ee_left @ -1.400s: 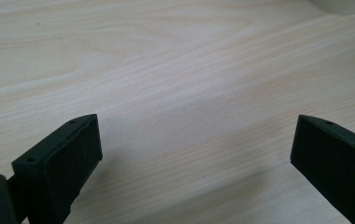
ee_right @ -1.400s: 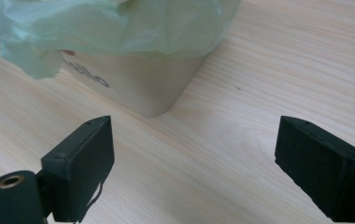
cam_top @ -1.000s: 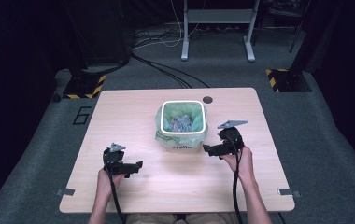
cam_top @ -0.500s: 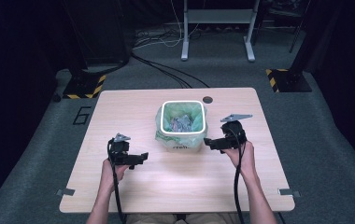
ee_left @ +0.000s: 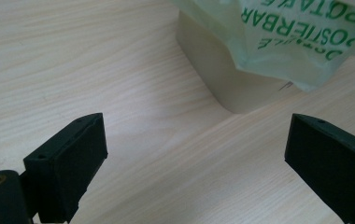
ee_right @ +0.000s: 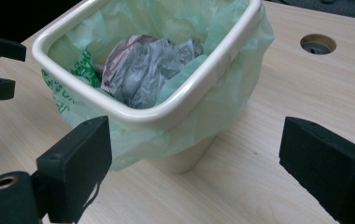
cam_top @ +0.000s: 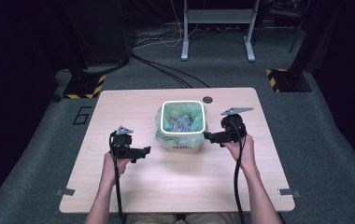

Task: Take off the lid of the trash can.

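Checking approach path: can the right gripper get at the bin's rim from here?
Probably yes. The right gripper sits open beside the bin, fingers spread, bare table between, nothing blocking the rim.

- Left gripper [cam_top: 143,151]: black body, blocky black jaws with small screw holes, grey three-cornered plate on top.
- Right gripper [cam_top: 209,136]: same build.
- Black cables trail toward the frame's bottom.
- Forearms bare, no sleeves.

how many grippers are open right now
2. The left gripper sits left of the small bin, jaws wide apart, holding nothing. The right gripper sits at the bin's right side, jaws also wide apart.
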A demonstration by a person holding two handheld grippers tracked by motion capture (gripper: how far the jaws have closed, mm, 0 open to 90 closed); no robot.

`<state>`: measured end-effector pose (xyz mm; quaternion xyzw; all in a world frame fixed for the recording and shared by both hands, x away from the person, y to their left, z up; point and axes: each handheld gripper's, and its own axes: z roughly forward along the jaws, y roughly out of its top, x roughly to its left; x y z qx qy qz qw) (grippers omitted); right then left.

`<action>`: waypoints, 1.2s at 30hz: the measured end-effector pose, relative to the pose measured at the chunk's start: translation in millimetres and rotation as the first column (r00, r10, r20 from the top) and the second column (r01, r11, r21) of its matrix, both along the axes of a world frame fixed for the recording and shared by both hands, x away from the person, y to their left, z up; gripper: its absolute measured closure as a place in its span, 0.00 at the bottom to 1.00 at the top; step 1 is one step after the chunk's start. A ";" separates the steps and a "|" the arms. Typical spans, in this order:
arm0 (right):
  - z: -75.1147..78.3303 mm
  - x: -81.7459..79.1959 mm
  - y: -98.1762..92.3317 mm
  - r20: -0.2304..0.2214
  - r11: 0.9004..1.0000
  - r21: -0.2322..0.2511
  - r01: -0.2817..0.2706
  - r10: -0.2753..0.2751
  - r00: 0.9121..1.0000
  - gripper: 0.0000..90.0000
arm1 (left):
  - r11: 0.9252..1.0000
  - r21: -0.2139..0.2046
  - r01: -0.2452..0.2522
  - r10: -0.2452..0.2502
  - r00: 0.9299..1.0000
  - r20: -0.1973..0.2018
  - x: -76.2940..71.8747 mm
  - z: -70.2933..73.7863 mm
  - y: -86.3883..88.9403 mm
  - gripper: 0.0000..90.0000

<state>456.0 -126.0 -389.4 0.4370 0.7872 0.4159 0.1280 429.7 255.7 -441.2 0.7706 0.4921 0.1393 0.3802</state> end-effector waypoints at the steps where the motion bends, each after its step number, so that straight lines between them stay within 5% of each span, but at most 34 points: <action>1: 3.5 1.7 0.5 0.003 1.000 0.002 -0.003 0.003 1.000 0.10 | 1.000 0.000 0.001 -0.001 1.000 0.003 1.7 3.7 -0.2 0.06; 12: 15.1 11.0 6.9 0.010 1.000 -0.020 -0.018 0.018 1.000 0.11 | 1.000 -0.016 0.022 -0.022 1.000 -0.001 11.4 11.9 0.2 0.07; 17: 16.3 14.4 7.0 -0.001 1.000 0.008 -0.020 0.020 1.000 0.11 | 0.999 -0.022 0.027 -0.027 1.000 -0.003 14.8 15.4 0.7 0.08; 36: 24.2 26.2 11.6 -0.002 1.000 0.000 -0.019 0.019 1.000 0.14 | 0.998 0.016 0.056 -0.056 0.998 0.022 33.9 37.7 -4.3 0.09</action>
